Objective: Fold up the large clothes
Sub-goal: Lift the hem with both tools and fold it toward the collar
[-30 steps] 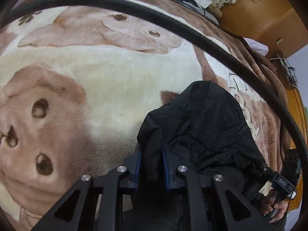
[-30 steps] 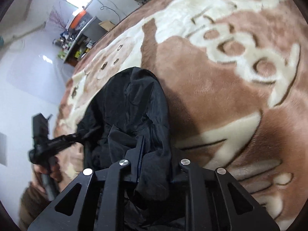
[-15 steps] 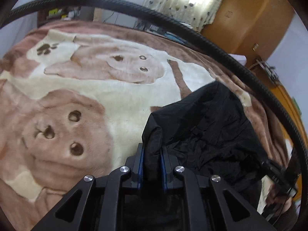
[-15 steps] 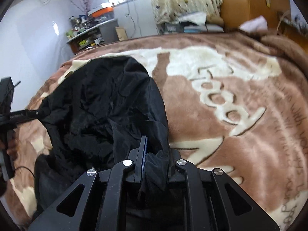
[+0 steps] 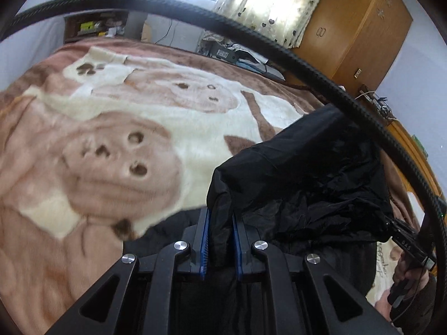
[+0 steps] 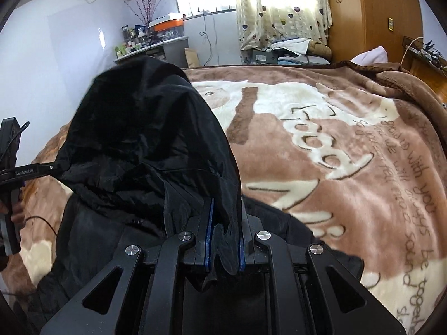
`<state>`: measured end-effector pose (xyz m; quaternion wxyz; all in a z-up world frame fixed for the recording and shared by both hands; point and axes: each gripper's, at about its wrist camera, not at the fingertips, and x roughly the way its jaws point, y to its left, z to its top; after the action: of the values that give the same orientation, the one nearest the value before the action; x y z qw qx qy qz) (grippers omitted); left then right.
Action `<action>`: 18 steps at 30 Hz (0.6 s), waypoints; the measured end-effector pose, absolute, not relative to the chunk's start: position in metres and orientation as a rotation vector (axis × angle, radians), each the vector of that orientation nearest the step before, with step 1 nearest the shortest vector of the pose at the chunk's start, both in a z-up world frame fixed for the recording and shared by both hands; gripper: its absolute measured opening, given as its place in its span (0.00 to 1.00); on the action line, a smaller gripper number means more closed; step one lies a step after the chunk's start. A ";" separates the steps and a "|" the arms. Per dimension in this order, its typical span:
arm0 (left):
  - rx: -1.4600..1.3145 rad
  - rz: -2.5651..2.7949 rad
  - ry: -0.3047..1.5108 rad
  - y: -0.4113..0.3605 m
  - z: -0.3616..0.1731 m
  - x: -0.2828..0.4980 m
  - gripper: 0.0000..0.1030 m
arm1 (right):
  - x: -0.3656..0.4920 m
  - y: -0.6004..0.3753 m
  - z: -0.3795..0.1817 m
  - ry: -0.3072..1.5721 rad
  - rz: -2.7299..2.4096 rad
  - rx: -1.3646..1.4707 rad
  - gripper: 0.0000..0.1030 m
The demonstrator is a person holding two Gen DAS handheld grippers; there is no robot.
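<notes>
A large black garment (image 5: 307, 173) hangs in the air above the bed, held up between both grippers. My left gripper (image 5: 220, 240) is shut on one edge of it, cloth pinched between the blue pads. My right gripper (image 6: 225, 240) is shut on another edge of the same garment (image 6: 145, 139). The right gripper shows at the right of the left wrist view (image 5: 408, 248); the left gripper shows at the left edge of the right wrist view (image 6: 25, 171). More black cloth hangs below, under the grippers.
A brown and cream bear-print blanket (image 5: 111, 145) covers the bed (image 6: 349, 153). A black cable (image 5: 251, 32) arcs across the left wrist view. A wooden wardrobe (image 6: 371, 14), a curtained window (image 6: 279, 2) and a cluttered shelf (image 6: 148, 39) stand beyond the bed.
Both grippers have risen and tilted up with the garment; it has lifted off the blanket and spread wider between them. The room's far wall has come into view.
</notes>
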<state>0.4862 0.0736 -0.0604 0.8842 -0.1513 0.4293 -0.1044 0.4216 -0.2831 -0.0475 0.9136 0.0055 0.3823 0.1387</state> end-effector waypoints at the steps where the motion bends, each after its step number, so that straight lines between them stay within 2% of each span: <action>1: -0.329 -0.220 0.900 0.076 -0.064 0.482 0.14 | 0.416 -0.284 -0.049 0.777 0.291 0.011 0.14; 9: -0.378 -0.184 0.945 0.089 -0.091 0.457 0.15 | 0.387 -0.291 -0.068 0.801 0.252 -0.092 0.14; 15: -0.500 -0.175 0.993 0.100 -0.102 0.440 0.18 | 0.371 -0.304 -0.069 0.853 0.260 0.066 0.17; 17: -0.474 -0.169 1.002 0.101 -0.102 0.433 0.21 | 0.362 -0.307 -0.068 0.850 0.247 0.105 0.19; 18: -0.474 -0.171 1.005 0.102 -0.102 0.429 0.29 | 0.357 -0.310 -0.068 0.849 0.244 0.129 0.19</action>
<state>0.4295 0.1019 -0.1022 0.8462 -0.2245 0.4765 -0.0810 0.3569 -0.3103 -0.0683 0.9019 0.0625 0.4107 0.1178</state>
